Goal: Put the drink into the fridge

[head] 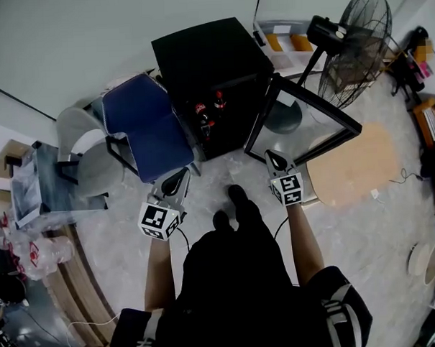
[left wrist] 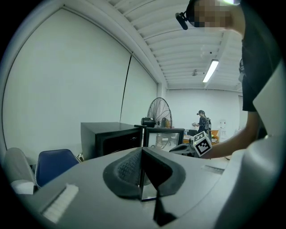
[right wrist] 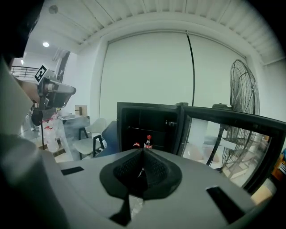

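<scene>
A small black fridge (head: 205, 62) stands open on the floor, its glass door (head: 302, 122) swung out to the right. Two red-capped drink bottles (head: 218, 101) stand on a shelf inside; one of these bottles (right wrist: 148, 142) also shows in the right gripper view. My left gripper (head: 180, 175) is shut and empty, just in front of the blue chair. My right gripper (head: 273, 158) is shut and empty too, near the door's lower edge. In each gripper view the jaws meet with nothing between them, left gripper (left wrist: 142, 154) and right gripper (right wrist: 143, 154).
A blue chair (head: 147, 125) stands left of the fridge, with a white chair (head: 79, 132) further left. A standing fan (head: 355, 37) is behind the door. At the left edge a table (head: 38, 184) holds plastic bottles. Another person (left wrist: 202, 120) stands far off.
</scene>
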The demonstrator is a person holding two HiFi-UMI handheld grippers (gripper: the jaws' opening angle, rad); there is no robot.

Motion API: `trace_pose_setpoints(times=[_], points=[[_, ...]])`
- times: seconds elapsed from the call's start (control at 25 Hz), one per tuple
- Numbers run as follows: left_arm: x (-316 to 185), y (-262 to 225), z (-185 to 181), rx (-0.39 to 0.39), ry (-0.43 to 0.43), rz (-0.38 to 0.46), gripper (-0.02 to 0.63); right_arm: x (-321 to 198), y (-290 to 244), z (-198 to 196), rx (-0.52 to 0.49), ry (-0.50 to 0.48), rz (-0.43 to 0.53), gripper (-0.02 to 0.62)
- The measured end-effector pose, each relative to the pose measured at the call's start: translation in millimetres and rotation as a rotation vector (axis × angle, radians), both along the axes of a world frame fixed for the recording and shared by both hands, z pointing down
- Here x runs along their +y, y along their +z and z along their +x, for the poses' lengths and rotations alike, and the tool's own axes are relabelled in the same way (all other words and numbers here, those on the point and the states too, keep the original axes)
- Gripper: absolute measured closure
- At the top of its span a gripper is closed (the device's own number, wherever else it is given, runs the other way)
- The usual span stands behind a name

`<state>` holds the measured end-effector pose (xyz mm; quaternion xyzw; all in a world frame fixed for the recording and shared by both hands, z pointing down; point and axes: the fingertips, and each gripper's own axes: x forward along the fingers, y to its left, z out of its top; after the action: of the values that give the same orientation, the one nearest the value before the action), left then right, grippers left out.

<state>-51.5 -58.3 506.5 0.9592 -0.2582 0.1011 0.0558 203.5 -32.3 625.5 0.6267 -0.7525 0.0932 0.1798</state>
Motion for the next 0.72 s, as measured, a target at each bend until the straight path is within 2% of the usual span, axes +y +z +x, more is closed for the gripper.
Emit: trace_pose_setpoints(times=[0.32, 0.72], points=[[11.8, 4.8, -5.2, 0.000, 0.035, -0.004, 0.606, 28.7, 6.6, -14.3, 0.044, 0.008, -0.019, 0.594], [15.4, 9.3, -16.1, 0.010, 0.031, -0.010, 0.606, 37.6, 10.3, -24.0, 0.042, 0.020, -0.029, 0.594]])
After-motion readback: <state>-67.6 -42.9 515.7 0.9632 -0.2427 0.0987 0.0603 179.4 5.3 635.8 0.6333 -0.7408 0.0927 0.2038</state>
